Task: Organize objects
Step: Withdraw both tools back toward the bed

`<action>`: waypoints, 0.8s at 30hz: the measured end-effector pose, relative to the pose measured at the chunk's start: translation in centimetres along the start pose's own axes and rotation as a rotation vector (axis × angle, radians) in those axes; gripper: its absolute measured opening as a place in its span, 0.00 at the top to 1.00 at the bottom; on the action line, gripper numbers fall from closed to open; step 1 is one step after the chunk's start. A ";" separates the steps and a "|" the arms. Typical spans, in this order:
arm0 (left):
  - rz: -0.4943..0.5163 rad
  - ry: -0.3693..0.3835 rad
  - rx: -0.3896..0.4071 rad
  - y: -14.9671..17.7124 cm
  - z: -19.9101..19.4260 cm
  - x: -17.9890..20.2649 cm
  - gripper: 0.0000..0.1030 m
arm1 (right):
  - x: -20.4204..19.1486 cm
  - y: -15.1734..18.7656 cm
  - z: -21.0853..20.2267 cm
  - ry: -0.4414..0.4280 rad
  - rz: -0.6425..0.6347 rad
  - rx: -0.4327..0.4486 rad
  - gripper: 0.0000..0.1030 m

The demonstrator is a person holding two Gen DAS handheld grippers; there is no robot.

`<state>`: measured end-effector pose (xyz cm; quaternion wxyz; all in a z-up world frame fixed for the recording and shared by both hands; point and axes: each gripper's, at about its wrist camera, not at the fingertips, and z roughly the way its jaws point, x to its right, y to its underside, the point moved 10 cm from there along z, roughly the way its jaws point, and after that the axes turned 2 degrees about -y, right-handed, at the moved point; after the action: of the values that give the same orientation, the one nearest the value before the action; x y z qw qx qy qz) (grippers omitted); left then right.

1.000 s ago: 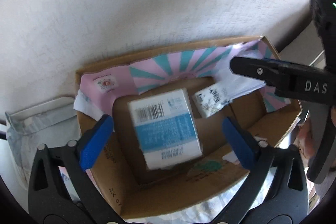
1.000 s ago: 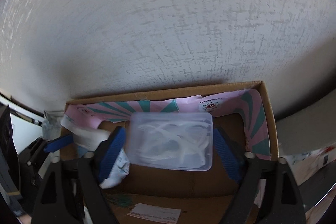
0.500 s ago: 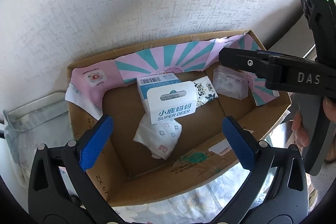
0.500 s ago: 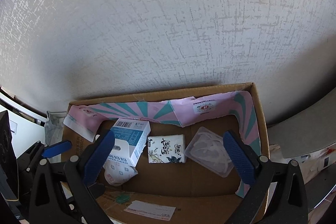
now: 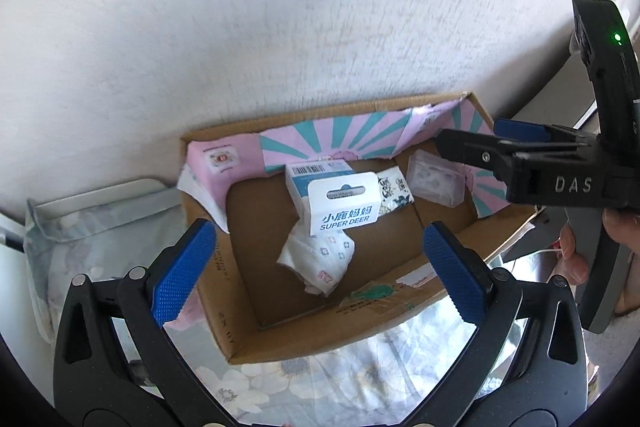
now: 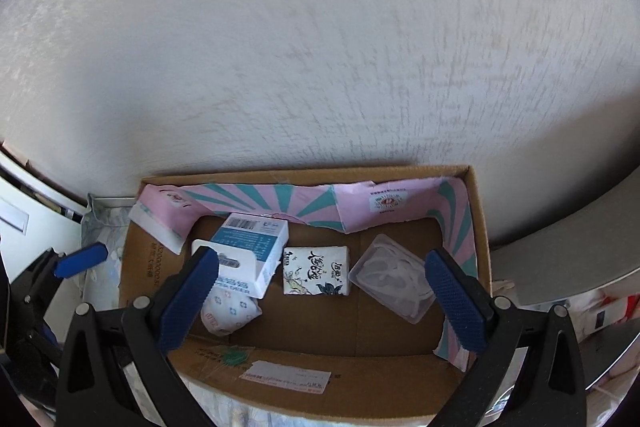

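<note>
Left wrist view: both tools (image 5: 318, 269) (image 6: 324, 301) hover spread above the cardboard box (image 5: 280, 339).

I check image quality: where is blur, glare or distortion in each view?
Left wrist view: the white textured wall is smeared, the brown cardboard box fairly sharp, sunlight glaring at lower right. Right wrist view: wall streaked too, fisheye bending the box rim.

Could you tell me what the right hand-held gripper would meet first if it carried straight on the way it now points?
Probably the tissue pack on the floor of the cardboard box, which lies between the open fingers of the right hand-held gripper; depth is unclear, so it could reach the bare box floor beside the pack instead.
</note>
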<state>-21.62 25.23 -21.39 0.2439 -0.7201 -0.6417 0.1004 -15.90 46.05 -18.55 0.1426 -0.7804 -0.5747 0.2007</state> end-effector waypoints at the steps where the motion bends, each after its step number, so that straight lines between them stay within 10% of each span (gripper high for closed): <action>1: -0.005 -0.002 0.009 -0.1 -0.5 -0.1 0.00 | -0.3 -0.1 -0.4 -0.002 -0.010 0.008 0.00; 24: -0.042 -0.022 0.159 3.6 -12.7 -6.6 0.00 | -10.3 1.1 -9.6 0.007 -0.059 0.214 0.00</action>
<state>-13.69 15.75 -13.34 0.2953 -0.6837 -0.6493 0.1540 -13.08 35.95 -9.04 0.2328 -0.7443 -0.5723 0.2538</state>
